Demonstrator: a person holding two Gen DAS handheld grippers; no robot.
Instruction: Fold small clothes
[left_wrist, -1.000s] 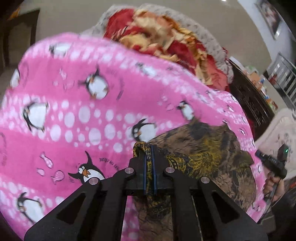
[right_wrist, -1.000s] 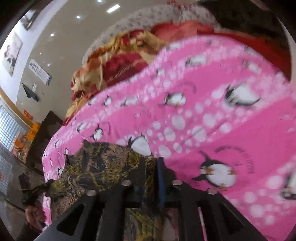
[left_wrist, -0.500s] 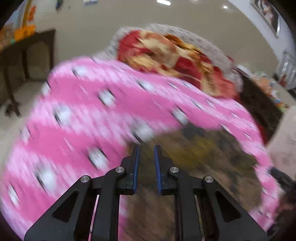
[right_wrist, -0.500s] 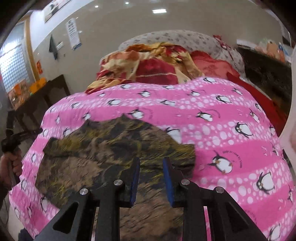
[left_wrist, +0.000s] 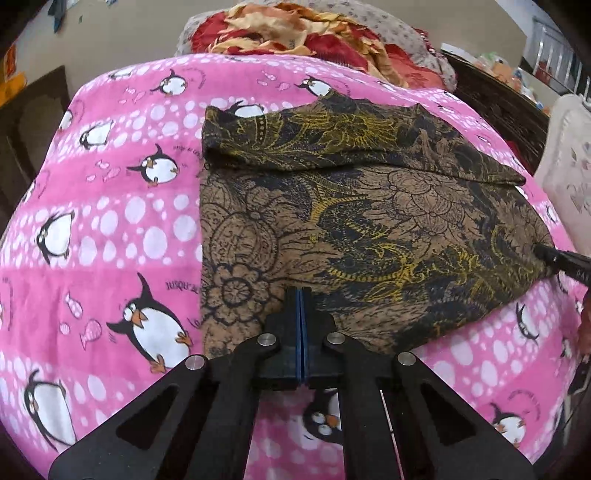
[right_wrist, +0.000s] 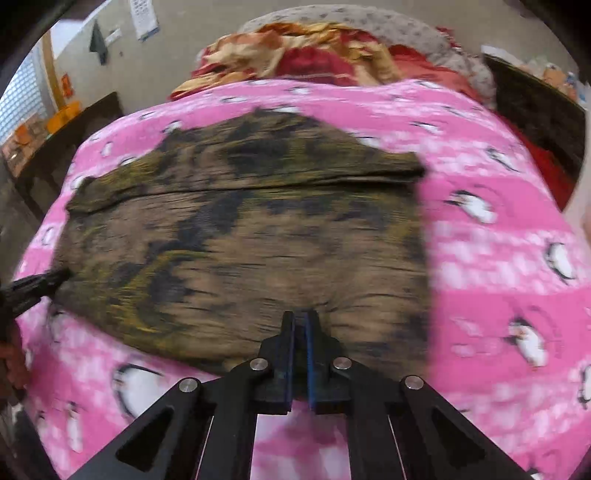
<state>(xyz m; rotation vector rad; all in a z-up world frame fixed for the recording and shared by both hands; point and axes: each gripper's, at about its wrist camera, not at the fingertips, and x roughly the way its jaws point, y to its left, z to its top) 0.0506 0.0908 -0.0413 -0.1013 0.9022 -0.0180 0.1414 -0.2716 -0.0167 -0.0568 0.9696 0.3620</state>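
A brown, black and yellow patterned garment (left_wrist: 369, 221) (right_wrist: 240, 240) lies flat on the pink penguin blanket (left_wrist: 110, 221), its far strip folded over toward me. My left gripper (left_wrist: 301, 295) is shut, pads flush, tips pressed into the cloth just inside its near edge. In the right wrist view the left gripper (right_wrist: 55, 278) meets the garment's left corner, which draws to a point there. My right gripper (right_wrist: 301, 317) is shut near the hem, and creases in the cloth run into its tips. The right gripper (left_wrist: 550, 258) touches the garment's right corner. The right wrist view is blurred.
A rumpled red and yellow quilt (left_wrist: 295, 29) (right_wrist: 295, 48) is heaped at the far end of the bed. Dark wooden furniture (left_wrist: 498, 107) stands to the right and a dark table (right_wrist: 55, 147) to the left. A hand (right_wrist: 11, 354) holds the left gripper.
A second ago both grippers held raised cloth. Half a second ago both stood open above the laid-down garment. Now both have drawn back to its near edge and shut.
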